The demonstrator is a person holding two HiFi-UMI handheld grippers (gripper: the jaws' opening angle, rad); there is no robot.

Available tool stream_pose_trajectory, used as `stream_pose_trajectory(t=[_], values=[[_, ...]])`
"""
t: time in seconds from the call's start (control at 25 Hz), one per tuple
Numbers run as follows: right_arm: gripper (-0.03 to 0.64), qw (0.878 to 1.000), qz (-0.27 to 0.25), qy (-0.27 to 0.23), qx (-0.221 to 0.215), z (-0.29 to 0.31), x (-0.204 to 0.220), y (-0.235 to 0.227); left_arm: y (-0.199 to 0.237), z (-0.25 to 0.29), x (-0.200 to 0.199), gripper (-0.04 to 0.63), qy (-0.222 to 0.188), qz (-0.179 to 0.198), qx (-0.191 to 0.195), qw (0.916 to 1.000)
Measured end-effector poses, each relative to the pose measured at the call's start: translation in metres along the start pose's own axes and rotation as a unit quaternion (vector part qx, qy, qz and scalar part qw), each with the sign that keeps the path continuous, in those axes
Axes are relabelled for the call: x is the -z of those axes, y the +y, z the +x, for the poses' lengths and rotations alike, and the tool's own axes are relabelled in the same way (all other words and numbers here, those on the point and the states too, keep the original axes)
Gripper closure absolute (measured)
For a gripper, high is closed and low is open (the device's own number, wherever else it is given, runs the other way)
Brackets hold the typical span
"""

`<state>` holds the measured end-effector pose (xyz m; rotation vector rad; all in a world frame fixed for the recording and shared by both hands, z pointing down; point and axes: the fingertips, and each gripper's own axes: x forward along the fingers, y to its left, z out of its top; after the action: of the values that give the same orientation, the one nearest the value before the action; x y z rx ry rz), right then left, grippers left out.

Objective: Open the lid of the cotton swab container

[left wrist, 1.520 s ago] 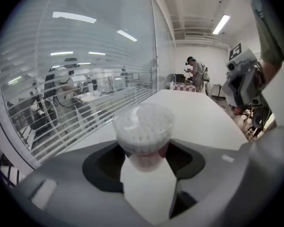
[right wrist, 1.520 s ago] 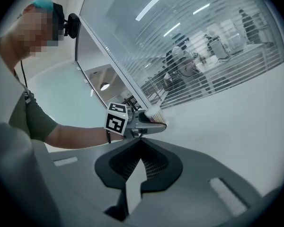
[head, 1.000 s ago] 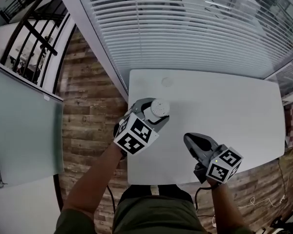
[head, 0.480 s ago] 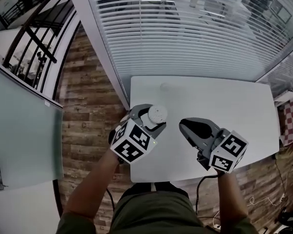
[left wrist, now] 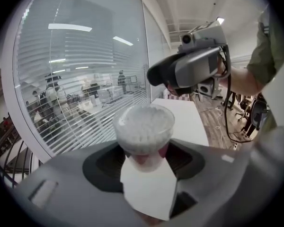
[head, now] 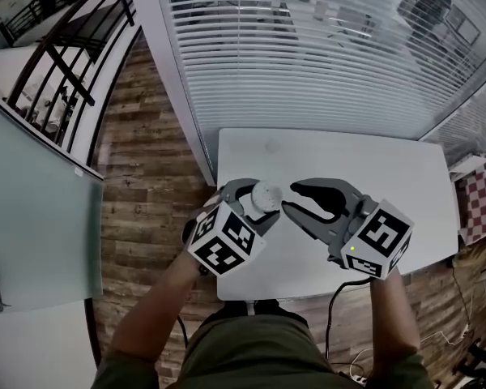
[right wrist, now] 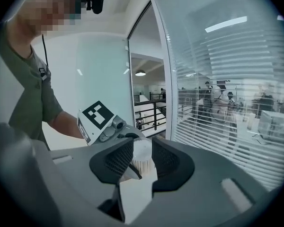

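Clamped in the left gripper above the table, the cotton swab container was judged light, slippery and crushable, best taken at the rim of the lid. The right gripper, its jaws just opened partway, held nothing.

Wht table, clear container w/ wht swabs.

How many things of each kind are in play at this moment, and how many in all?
Clear round plastic cotton swab container: 1
Grey two-jaw grippers: 2 (left gripper shut on the container; right gripper, jaws have just been opening, container at its tips, ungripped)
White rectangular table: 1
Total: 4
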<state>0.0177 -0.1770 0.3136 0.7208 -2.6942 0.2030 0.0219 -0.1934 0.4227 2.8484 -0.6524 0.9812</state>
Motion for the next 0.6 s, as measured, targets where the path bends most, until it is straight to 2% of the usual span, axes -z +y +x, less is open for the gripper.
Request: stream_pose_trajectory(t=[0.4, 0.6], values=[[0.405, 0.997, -0.049, 0.05, -0.041, 0.026, -0.012, 0.017, -0.004, -0.012, -0.003, 0.327, 0.002, 0.007, 0.002, 1.0], [0.359, 0.993, -0.053, 0.078, -0.064, 0.038, -0.008, 0.021, -0.003, -0.015, -0.001, 0.327, 0.005, 0.008, 0.001, 0.9999]])
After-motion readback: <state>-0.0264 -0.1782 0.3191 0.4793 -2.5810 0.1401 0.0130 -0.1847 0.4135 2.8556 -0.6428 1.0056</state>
